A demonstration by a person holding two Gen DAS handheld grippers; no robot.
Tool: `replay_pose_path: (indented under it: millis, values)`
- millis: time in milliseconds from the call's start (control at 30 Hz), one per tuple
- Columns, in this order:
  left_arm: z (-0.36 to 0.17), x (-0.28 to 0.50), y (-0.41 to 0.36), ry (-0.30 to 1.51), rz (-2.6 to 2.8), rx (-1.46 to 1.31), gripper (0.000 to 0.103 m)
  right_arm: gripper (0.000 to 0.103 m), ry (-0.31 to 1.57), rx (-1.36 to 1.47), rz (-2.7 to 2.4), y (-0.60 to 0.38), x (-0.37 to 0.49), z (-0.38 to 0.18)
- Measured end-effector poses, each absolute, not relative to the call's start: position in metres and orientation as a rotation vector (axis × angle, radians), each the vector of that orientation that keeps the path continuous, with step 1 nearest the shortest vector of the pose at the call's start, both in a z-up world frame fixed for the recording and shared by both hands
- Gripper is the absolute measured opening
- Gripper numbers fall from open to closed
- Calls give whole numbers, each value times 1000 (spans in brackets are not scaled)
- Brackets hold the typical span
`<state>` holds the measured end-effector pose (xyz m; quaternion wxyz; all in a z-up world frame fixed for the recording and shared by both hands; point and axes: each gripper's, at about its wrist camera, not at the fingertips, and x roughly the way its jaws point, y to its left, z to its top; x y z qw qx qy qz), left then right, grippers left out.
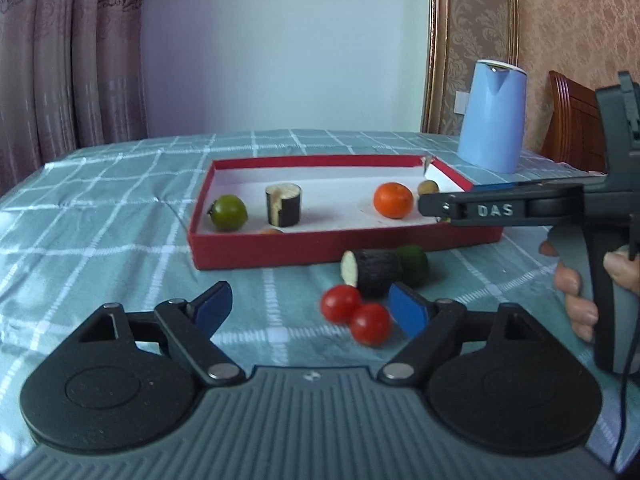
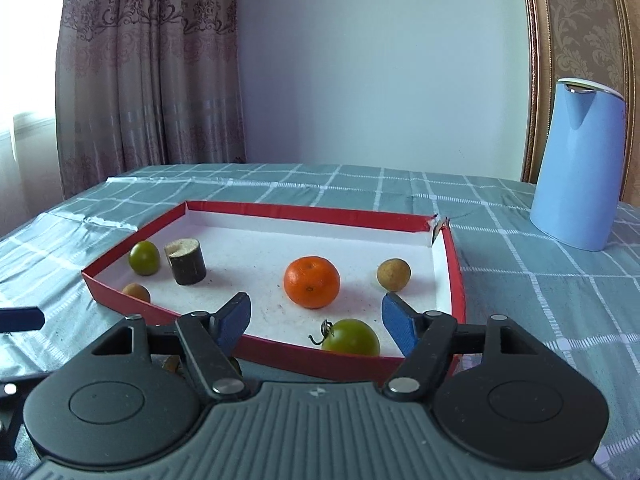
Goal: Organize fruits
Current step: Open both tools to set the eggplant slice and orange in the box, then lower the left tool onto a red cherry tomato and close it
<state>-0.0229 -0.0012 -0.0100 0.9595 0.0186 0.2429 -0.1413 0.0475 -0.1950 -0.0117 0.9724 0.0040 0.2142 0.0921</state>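
A red box (image 2: 304, 213) with a white floor holds an orange (image 2: 312, 282), a green tomato (image 2: 351, 338), a brown longan (image 2: 394, 275), a green fruit (image 2: 144, 258), a dark cut cylinder (image 2: 185, 262) and a small brown fruit (image 2: 137, 293). My right gripper (image 2: 318, 324) hangs open over the box's near wall; the green tomato lies free between its fingers. On the cloth in front of the box lie two red cherry tomatoes (image 1: 354, 314), a dark cut piece (image 1: 372, 272) and a green lime (image 1: 414, 264). My left gripper (image 1: 312, 308) is open, with the cherry tomatoes close to its right finger (image 1: 408, 312).
A blue kettle (image 1: 492, 116) stands at the back right on the green checked tablecloth (image 1: 120, 208). A hand (image 1: 576, 292) holds the right gripper's handle at the right edge of the left wrist view. Curtains hang behind on the left, and a wooden chair back (image 1: 572, 120) shows on the right.
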Motion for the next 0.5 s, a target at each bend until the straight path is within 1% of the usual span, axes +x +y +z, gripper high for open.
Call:
replay_pose_path:
  millis: [67, 133, 167, 233, 267, 433, 500]
  values:
    - [-13, -25, -9, 522, -293, 45, 73, 72, 427, 6, 185, -195, 48, -12]
    - [-16, -26, -17, 552, -298, 56, 61, 72, 425, 6, 185, -195, 48, -12]
    - [-17, -27, -21, 563, -305, 60, 60, 72, 425, 6, 185, -195, 48, -12]
    - [-19, -28, -27, 577, -312, 72, 52, 72, 425, 6, 186, -195, 47, -12]
    - [-20, -28, -31, 583, -309, 86, 51, 72, 423, 5, 187, -194, 47, -11]
    - [-21, -23, -42, 601, -316, 95, 37, 72, 422, -5, 190, -193, 45, -11]
    - [-21, -19, -45, 608, -301, 106, 34, 72, 423, -5, 188, -193, 44, -11]
